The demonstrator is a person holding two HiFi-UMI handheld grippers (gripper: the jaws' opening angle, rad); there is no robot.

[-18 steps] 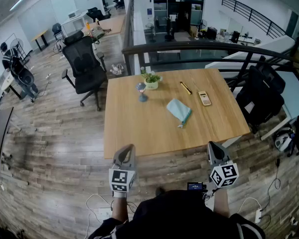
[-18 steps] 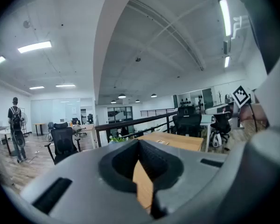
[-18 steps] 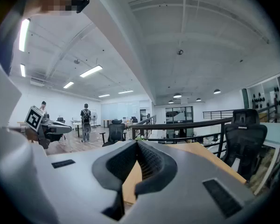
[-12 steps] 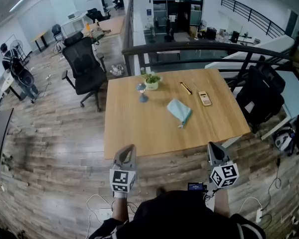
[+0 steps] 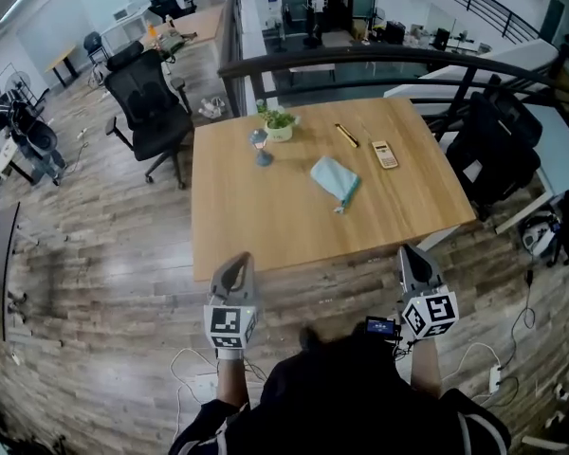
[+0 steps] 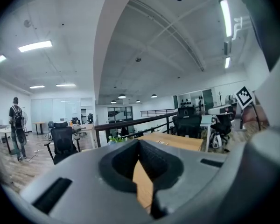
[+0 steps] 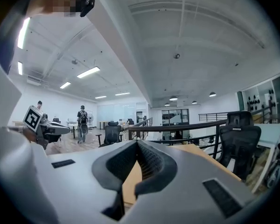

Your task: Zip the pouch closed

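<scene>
A light blue pouch (image 5: 336, 178) lies flat near the middle of the wooden table (image 5: 266, 216), right of centre. Both grippers hang off the table's near edge, well short of the pouch. My left gripper (image 5: 233, 275) is at the table's near left corner, shut with nothing in it. My right gripper (image 5: 414, 266) is at the near right corner, also shut and empty. In the left gripper view the gripper (image 6: 141, 146) shows jaws meeting, with the tabletop (image 6: 177, 141) beyond. The right gripper view shows its gripper (image 7: 138, 146) the same way.
On the table's far side stand a small potted plant (image 5: 279, 123), a small blue figure (image 5: 259, 146), a pen-like stick (image 5: 347, 136) and a calculator (image 5: 384, 154). Black office chairs sit at the left (image 5: 147, 102) and right (image 5: 493, 150). A dark railing (image 5: 360, 57) runs behind the table.
The head view has shifted: the table and pouch sit slightly higher and further left in the picture. Both grippers have risen a little in the frame and stay shut.
</scene>
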